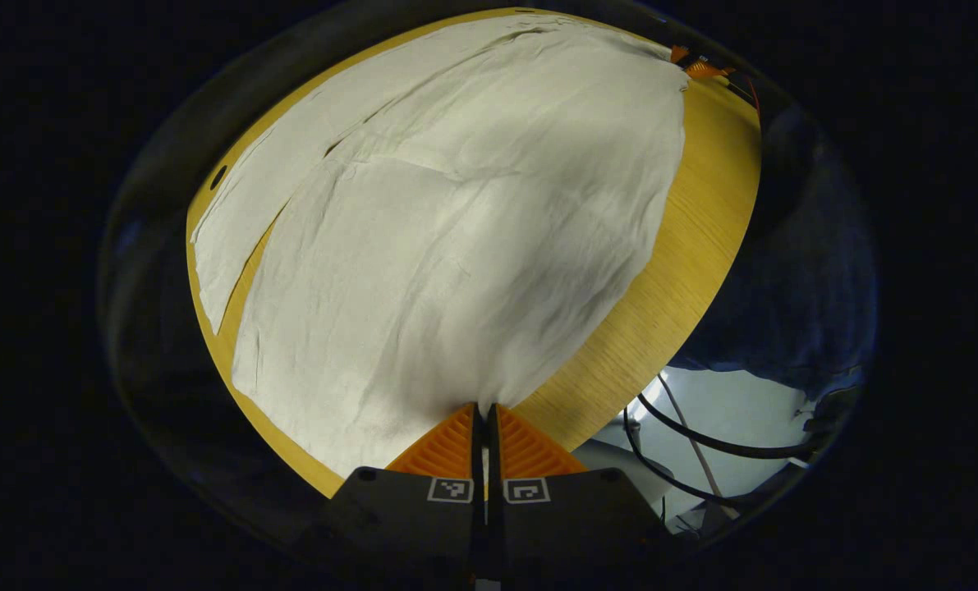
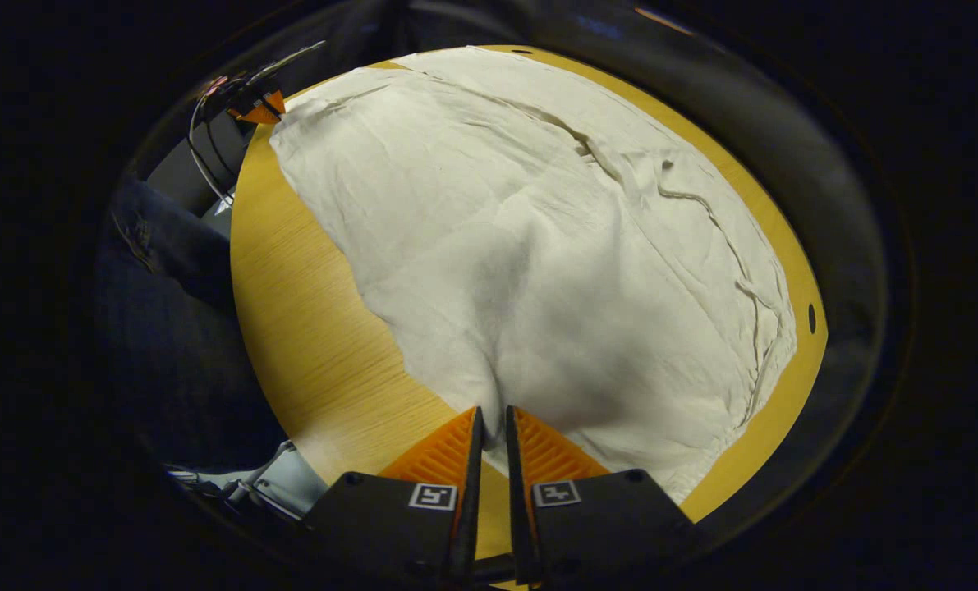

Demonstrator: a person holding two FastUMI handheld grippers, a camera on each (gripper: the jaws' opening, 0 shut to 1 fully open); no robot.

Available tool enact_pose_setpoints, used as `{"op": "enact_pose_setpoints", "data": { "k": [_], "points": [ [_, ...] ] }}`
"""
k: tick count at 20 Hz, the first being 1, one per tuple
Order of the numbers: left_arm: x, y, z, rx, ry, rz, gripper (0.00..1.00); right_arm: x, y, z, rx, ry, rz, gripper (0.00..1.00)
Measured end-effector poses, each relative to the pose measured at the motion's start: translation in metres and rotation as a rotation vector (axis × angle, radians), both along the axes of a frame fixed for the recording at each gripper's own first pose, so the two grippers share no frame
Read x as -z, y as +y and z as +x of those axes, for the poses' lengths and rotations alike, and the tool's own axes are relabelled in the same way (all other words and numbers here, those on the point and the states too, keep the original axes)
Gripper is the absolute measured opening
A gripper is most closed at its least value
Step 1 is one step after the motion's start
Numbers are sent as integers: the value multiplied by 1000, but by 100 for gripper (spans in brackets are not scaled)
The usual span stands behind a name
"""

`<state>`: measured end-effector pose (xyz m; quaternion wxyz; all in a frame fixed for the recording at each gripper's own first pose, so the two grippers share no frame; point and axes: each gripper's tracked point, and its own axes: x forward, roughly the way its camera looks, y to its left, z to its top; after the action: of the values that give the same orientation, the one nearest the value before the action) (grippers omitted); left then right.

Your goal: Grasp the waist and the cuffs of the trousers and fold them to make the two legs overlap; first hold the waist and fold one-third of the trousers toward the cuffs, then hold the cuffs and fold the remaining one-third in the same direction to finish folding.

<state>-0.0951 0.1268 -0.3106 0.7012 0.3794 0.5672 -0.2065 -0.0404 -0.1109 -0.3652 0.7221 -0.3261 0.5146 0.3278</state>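
Pale cream trousers [image 1: 456, 246], creased, spread flat across table [image 1: 686, 246]

Trousers [image 1: 456, 246]: matt creased woven cloth. Table [image 1: 686, 246]: smooth wood-grain.

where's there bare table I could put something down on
A bare strip of wooden table runs between the trousers and the near edge by the person's dark sleeve. Elsewhere the trousers spread almost to the rim.

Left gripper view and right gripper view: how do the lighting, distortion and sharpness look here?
Left gripper view: fisheye bends the table edge into a curve; the trousers are evenly lit and sharp, with a soft shadow near the left gripper; surroundings dark. Right gripper view: same curving, creases crisp, shadow where cloth gathers at the right gripper; no glare.
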Motion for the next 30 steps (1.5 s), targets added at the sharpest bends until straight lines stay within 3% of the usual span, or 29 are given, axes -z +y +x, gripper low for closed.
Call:
{"op": "enact_pose_setpoints", "data": {
  "k": [2, 4, 6, 8, 13, 17, 21, 29, 30],
  "points": [
    [0, 0, 0, 5, 2, -2, 0, -1, 0, 1, 7, -8, -7, 6],
    [1, 0, 1, 10, 4, -4, 0, -2, -1, -1, 46, 0, -8, 13],
    [0, 0, 1, -1, 1, -7, 0, -3, -2, 1, 63, -15, 0, 3],
    [0, 2, 2, -40, -12, -6, 0, -7, -9, 8, 96, -80, -17, 3],
    [-17, 9, 18, -125, -108, -12, 0, -44, 4, 29, 240, -216, 79, 3],
    [-69, 15, 73, -192, -287, -38, 0, -76, 16, 67, 319, -314, 143, 0],
    [-125, 18, 145, -243, -475, -50, 0, -104, 23, 114, 391, -407, 180, 4],
    [-197, -21, 310, -304, -712, -89, 0, -160, 29, 217, 553, -579, 272, 3],
    [-205, -2, 307, -311, -739, -100, 0, -164, 30, 230, 571, -597, 282, 3]
  ]
}}
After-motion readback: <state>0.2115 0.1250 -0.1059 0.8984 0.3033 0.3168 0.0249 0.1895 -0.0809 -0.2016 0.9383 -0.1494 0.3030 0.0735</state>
